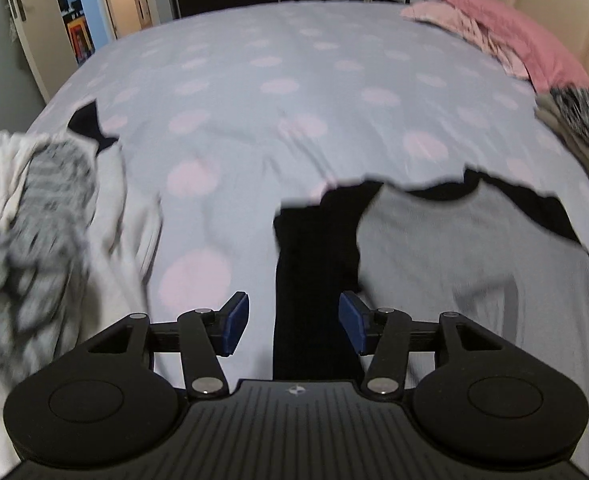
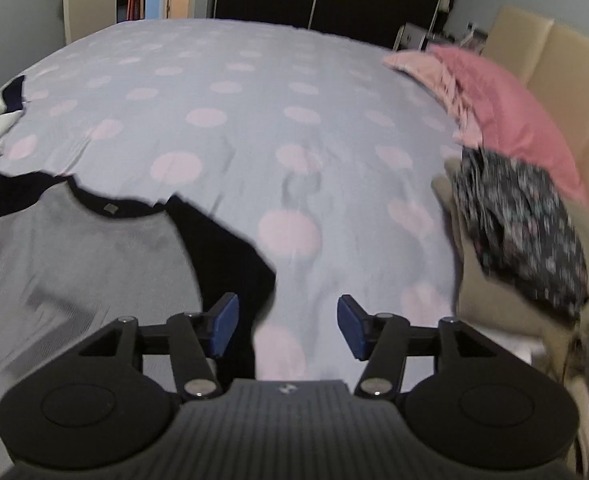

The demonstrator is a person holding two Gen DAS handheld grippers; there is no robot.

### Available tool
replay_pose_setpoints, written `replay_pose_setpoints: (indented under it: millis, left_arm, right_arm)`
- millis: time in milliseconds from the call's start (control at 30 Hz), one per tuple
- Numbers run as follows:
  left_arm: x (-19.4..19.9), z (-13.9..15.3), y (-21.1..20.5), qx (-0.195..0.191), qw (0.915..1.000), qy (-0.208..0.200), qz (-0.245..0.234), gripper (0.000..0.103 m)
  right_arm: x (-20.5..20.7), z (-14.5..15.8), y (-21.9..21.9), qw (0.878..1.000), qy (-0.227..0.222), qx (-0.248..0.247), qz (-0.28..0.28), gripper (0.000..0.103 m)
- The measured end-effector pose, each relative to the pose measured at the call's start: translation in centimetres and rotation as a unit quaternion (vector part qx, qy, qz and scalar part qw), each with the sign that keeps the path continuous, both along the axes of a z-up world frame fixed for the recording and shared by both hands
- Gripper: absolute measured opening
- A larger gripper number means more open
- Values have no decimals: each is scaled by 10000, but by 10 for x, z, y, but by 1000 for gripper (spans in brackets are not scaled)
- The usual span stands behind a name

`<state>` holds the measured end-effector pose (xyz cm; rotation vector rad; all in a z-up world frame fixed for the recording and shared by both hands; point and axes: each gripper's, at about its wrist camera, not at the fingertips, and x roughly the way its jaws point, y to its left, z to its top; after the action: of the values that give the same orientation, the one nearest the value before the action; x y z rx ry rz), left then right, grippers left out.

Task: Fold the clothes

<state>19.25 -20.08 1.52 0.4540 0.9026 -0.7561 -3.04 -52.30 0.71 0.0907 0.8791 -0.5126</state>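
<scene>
A grey shirt with black sleeves and collar (image 1: 446, 248) lies spread on the bed; it also shows in the right wrist view (image 2: 78, 248). My left gripper (image 1: 294, 326) is open and empty above the shirt's left black sleeve (image 1: 310, 264). My right gripper (image 2: 288, 328) is open and empty, just above the bed beside the shirt's right black sleeve (image 2: 230, 252).
The bed (image 1: 278, 92) has a light blue cover with pink dots. A heap of white and grey striped clothes (image 1: 42, 216) lies at the left. Folded dark patterned and beige clothes (image 2: 522, 224) and a pink pillow (image 2: 506, 108) lie at the right, by a beige headboard (image 2: 566, 64).
</scene>
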Motion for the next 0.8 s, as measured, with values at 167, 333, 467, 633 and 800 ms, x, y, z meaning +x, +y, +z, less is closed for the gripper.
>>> replay_pose_setpoints:
  millis: [167,333,467,633,800]
  left_arm:
    - [-25,-14,33,93,9994,303,155,48]
    - [-45,-40,47,64,9980,566,283,48]
    - [-59,-57,53,36,9969,689,381,48]
    - [-64,-75,60,120,9939,873,663,48]
    - [-70,-82,63,112,9946,743,717,24]
  right_arm:
    - [-41,-7,7,9980,76,579,-239,55]
    - [-63,-39,14,9927,202,1042,-567,50]
    - [-67,-56,21,9899,172,1198,-741,50]
    - [-62,-76,32,9867,303,1332,-880,44]
    - [-58,-79,42,9879,358,1279,-801,4]
